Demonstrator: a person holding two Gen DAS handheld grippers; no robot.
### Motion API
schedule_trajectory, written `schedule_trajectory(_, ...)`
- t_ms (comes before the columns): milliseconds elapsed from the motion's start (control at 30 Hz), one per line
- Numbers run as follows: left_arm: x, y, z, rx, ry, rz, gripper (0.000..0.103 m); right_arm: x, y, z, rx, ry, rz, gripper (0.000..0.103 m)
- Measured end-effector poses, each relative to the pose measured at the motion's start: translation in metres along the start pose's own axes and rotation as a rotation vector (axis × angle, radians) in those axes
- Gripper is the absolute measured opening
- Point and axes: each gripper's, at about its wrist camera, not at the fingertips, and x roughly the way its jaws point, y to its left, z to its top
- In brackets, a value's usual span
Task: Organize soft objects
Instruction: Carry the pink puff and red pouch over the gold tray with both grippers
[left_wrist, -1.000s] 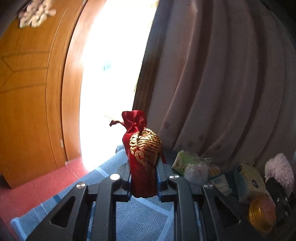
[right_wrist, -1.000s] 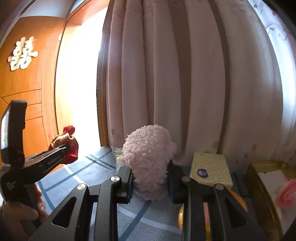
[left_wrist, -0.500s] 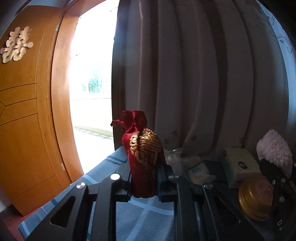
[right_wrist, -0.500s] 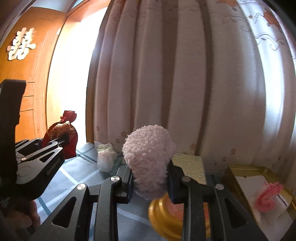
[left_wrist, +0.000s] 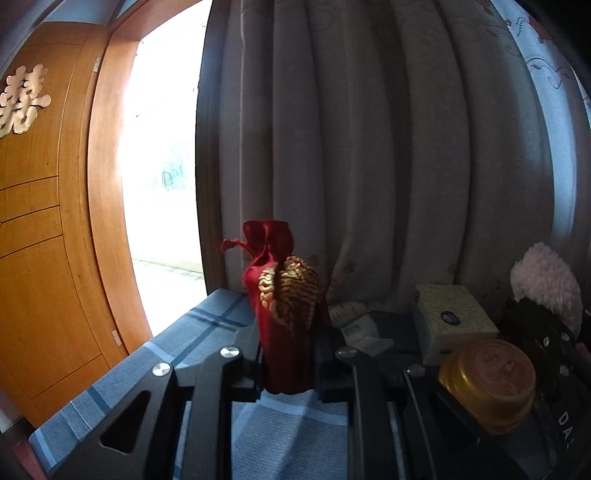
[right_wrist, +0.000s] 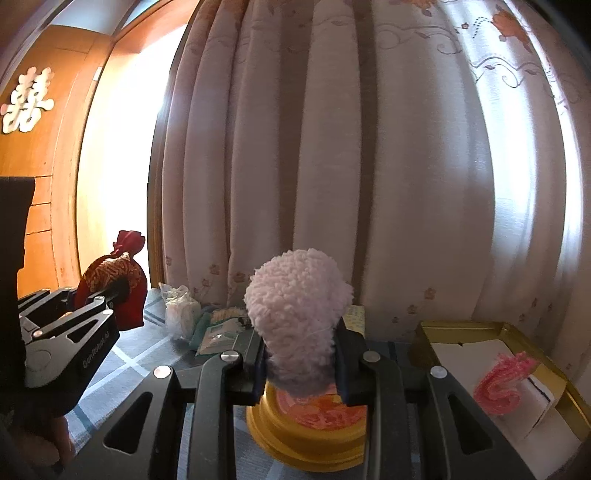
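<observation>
My left gripper is shut on a red satin drawstring pouch with gold embroidery, held upright above the blue plaid tablecloth. The pouch and left gripper also show at the left of the right wrist view. My right gripper is shut on a fluffy pale pink ball, held above a round gold tin. The ball also shows at the right edge of the left wrist view.
A yellow tissue box, small packets and a clear plastic bag lie by the curtain. A gold-rimmed tray with white paper and a pink ruffled item stands at the right. A wooden door is at the left.
Both grippers have swung to the right with their loads still held. The tray and gold tin have come further into the right wrist view; the curtain fills more of the left wrist view.
</observation>
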Motion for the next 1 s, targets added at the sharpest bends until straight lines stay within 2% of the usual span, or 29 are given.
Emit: schedule_trajectory(1000, -0.015, -0.060, -0.012, 0.030, 0.008, -0.122, 0.017, -0.022, -0.069, -0.007, 0.073, -0.019, -0.126, 0.031)
